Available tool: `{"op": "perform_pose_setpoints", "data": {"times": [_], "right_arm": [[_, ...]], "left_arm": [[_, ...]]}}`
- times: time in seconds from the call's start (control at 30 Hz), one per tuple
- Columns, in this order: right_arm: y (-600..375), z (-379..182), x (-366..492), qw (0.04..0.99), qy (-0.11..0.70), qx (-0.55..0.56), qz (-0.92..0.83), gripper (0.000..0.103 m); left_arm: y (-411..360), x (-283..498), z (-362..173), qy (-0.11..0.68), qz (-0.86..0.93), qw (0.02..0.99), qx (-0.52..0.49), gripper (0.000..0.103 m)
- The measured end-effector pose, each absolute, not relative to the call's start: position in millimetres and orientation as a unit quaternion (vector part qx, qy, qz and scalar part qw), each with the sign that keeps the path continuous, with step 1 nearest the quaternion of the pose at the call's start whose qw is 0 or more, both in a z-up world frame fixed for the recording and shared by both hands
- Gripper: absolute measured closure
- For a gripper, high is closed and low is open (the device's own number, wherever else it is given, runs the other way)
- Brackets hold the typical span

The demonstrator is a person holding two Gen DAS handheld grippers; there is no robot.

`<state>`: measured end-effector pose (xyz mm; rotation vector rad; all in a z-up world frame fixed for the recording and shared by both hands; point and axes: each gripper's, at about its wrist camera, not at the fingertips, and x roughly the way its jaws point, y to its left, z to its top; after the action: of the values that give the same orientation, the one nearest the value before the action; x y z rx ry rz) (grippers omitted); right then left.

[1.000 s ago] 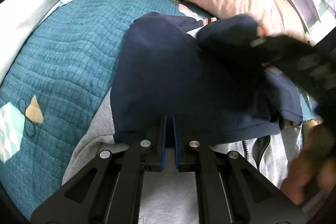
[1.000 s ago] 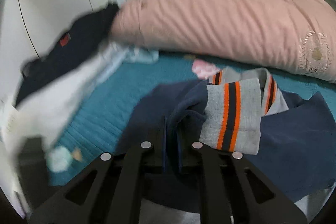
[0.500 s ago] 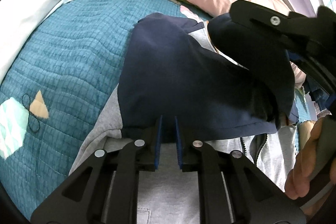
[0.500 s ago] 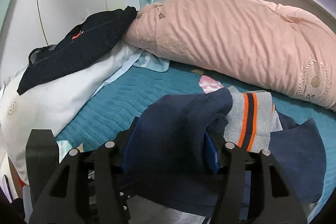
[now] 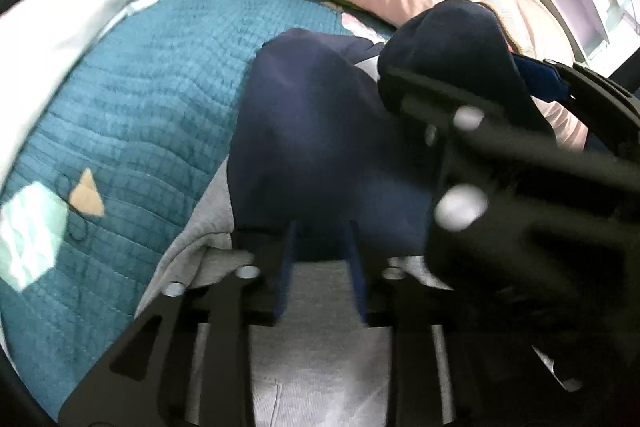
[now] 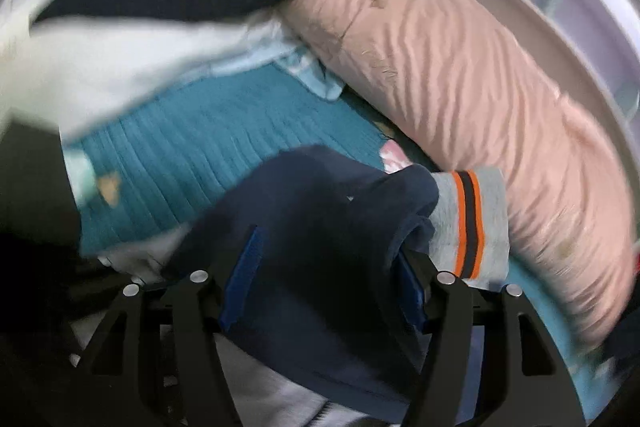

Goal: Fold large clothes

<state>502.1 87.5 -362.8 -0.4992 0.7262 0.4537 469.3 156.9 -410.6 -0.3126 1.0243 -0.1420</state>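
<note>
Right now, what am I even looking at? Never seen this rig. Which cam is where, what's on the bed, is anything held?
No robot: a person holds a two-finger gripper in each hand, and each carries a fisheye camera looking along its fingers.

Left-wrist view: left gripper, jaws just opening, navy sleeve edge lying loose between the pads.

Right-wrist view: right gripper, jaws also just opening, bunched navy fabric between them, seemingly not pinched.

On the teal quilt: a grey-and-navy jacket with a striped cuff, a pink pillow, other clothes behind.
</note>
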Motion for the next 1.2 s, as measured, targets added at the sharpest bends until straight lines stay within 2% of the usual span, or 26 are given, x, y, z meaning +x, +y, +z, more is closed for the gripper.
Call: {"op": "perform_pose_setpoints", "data": {"times": [0.1,0.23,0.27,0.33,0.37,0.4,0.47,0.57,0.63,0.73,0.77,0.8,0.93,1.0,1.2], "right_arm": [[70.1,-354.6,502.9,0.885,0.354,-0.183,0.240,0.030],[53.0,-344.2,507.7,0.886,0.367,-0.108,0.262,0.028],[55.6,-342.8,505.3,0.891,0.355,-0.129,0.252,0.028],[76.9,-352.5,498.4,0.885,0.324,-0.244,0.228,0.029],[90.4,-363.4,494.4,0.873,0.311,-0.306,0.217,0.031],[100.4,-373.1,490.0,0.861,0.301,-0.351,0.210,0.039],[122.5,-399.0,478.9,0.824,0.288,-0.441,0.206,0.041],[138.6,-428.6,464.2,0.779,0.278,-0.523,0.205,0.043],[137.8,-435.2,457.6,0.772,0.270,-0.539,0.201,0.039],[117.7,-415.0,456.3,0.813,0.272,-0.477,0.194,0.028],[105.9,-403.2,456.2,0.833,0.275,-0.437,0.201,0.026],[84.8,-385.8,456.3,0.862,0.278,-0.377,0.193,0.021],[-3.4,-353.1,465.8,0.922,0.295,-0.220,0.120,0.020],[-53.2,-347.9,475.2,0.935,0.310,-0.153,0.076,0.020],[-163.6,-357.6,505.0,0.935,0.352,-0.036,-0.017,0.020]], "left_arm": [[158.1,465.2,-405.6,0.488,-0.064,0.857,-0.154,0.070],[161.4,458.5,-402.1,0.491,-0.055,0.855,-0.159,0.070],[163.9,455.4,-399.6,0.492,-0.048,0.855,-0.156,0.070],[174.8,448.9,-392.3,0.486,-0.016,0.861,-0.152,0.070],[183.4,445.9,-388.8,0.484,-0.001,0.862,-0.151,0.070],[190.5,444.6,-387.4,0.484,0.006,0.862,-0.151,0.068],[210.5,442.6,-385.7,0.485,0.034,0.860,-0.155,0.064],[228.8,442.4,-388.4,0.490,0.056,0.856,-0.158,0.064],[236.9,441.9,-389.2,0.491,0.066,0.853,-0.163,0.064],[238.6,443.3,-385.2,0.483,0.057,0.856,-0.175,0.060],[235.5,444.5,-381.8,0.478,0.054,0.859,-0.174,0.051],[231.0,445.8,-378.1,0.472,0.048,0.863,-0.173,0.047],[203.0,463.4,-372.4,0.465,0.012,0.871,-0.160,0.040],[190.9,471.7,-373.2,0.464,-0.005,0.872,-0.158,0.031],[164.1,496.2,-390.7,0.488,-0.020,0.862,-0.135,0.027]]}}
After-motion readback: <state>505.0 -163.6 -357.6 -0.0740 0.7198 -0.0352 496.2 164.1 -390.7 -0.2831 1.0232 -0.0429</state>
